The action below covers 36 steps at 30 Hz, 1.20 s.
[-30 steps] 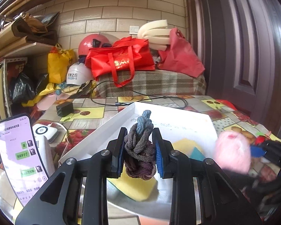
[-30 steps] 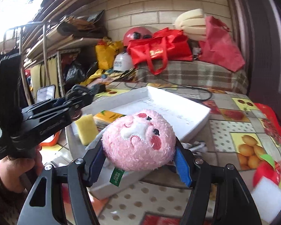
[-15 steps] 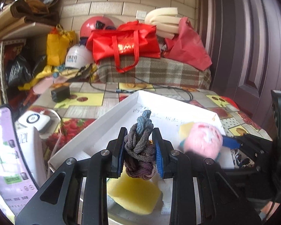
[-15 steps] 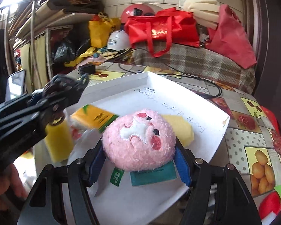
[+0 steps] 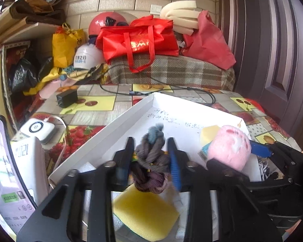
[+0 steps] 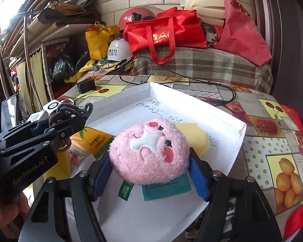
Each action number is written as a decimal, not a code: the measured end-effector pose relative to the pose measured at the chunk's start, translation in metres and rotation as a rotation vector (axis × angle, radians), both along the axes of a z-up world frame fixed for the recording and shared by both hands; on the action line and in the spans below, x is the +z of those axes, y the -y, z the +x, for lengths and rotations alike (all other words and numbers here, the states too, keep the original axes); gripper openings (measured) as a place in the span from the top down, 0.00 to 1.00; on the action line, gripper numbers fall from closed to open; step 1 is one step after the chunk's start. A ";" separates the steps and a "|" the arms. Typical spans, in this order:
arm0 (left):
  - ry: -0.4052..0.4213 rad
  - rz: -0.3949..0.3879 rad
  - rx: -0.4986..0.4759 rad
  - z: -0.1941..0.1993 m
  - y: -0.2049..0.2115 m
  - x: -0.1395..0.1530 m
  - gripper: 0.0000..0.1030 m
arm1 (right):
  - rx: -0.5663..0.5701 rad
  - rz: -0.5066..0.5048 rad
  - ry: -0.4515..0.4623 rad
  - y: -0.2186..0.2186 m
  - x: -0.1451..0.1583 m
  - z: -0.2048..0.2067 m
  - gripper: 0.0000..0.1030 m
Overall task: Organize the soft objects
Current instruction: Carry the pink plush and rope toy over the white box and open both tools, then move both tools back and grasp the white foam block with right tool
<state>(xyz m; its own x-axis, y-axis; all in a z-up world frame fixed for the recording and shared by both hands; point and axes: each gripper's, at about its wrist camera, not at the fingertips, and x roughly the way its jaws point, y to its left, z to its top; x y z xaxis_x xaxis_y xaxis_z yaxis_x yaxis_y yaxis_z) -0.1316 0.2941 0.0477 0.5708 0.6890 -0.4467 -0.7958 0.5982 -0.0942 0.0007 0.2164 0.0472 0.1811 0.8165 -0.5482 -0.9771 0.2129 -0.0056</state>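
Both grippers' jaws have just been opening. Left gripper (image 5: 151,159) stands part open with the knotted grey-purple fabric bundle (image 5: 151,161) between its pads, gaps showing either side. Right gripper (image 6: 150,173) jaws wide, the fuzzy pink round plush toy (image 6: 149,151) between them, pads just off its sides. Both over the near edge of the shallow white cardboard tray (image 6: 222,117). Yellow sponge (image 5: 145,211) lies below the bundle; green-yellow packet (image 6: 93,141) at the tray's left edge.

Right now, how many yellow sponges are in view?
2: one sponge nearest the left camera, below the sock; one sponge behind the plush in the tray. Others may be hidden.
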 end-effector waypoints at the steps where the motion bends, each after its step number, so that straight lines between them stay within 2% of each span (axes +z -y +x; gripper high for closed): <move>1: 0.006 0.015 0.007 -0.002 0.002 0.001 0.23 | 0.000 0.001 0.000 0.000 0.000 0.001 0.18; 3: 0.027 0.058 0.019 -0.006 0.008 0.004 0.00 | -0.001 0.006 0.011 0.000 0.001 -0.001 0.16; 5: 0.024 0.089 0.019 -0.007 0.014 0.006 0.00 | 0.001 0.014 0.036 0.001 0.002 -0.005 0.13; 9: 0.022 0.107 0.023 -0.007 0.016 0.008 0.00 | 0.006 0.033 0.083 0.003 0.004 -0.013 0.13; 21: 0.064 0.151 0.033 -0.014 0.024 0.011 0.00 | -0.032 0.100 0.081 0.023 0.009 -0.012 0.13; 30: 0.072 0.162 -0.006 -0.016 0.036 0.012 0.00 | -0.100 0.175 0.102 0.082 0.015 -0.009 0.13; 36: 0.054 0.167 -0.054 -0.013 0.051 0.012 0.00 | -0.157 0.158 0.120 0.136 0.015 0.008 0.13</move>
